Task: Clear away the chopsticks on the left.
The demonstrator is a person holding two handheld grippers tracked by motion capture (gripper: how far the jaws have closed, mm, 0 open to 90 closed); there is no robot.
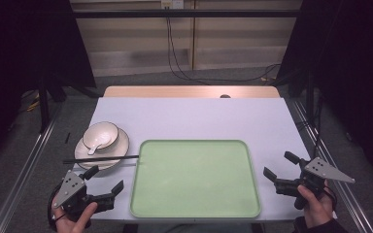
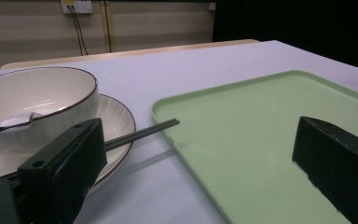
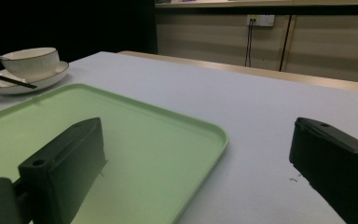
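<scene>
**Left gripper view: open jaws beside the chopsticks**

Left gripper view looks out between two black jaws spread wide with nothing between them, so the left gripper [image 1: 106, 180] stands open and empty, held low by a hand at the near left corner of the counter [image 1: 194, 116]. Just ahead of it, and slightly to its left, lie the dark chopsticks [image 1: 102, 158]. They rest across the near edge of the white plate [image 1: 85, 154], and their long axis runs left to right across the counter, the right-hand tips touching or just reaching the left rim of the green tray [image 1: 136, 204]. On the plate sits a white bowl [image 1: 100, 134] with a white spoon [image 1: 93, 145] leaning inside it.

The right gripper [image 1: 280, 168] is likewise open and empty, held at the near right corner, with the whole width of the tray between it and the dishes. So the left gripper is much the nearer, and I judge that any pick of the chopsticks or the bowl falls to it: a short reach forward, with the jaws turned to close across the thin sticks rather than along them.

The tray lies bare in the middle of the counter. The counter itself is pale lilac-grey, with a strip of wood showing at its far edge. Beyond it are a light panelled wall, black cables hanging down to a grey floor, and dark curtains at both sides.
</scene>
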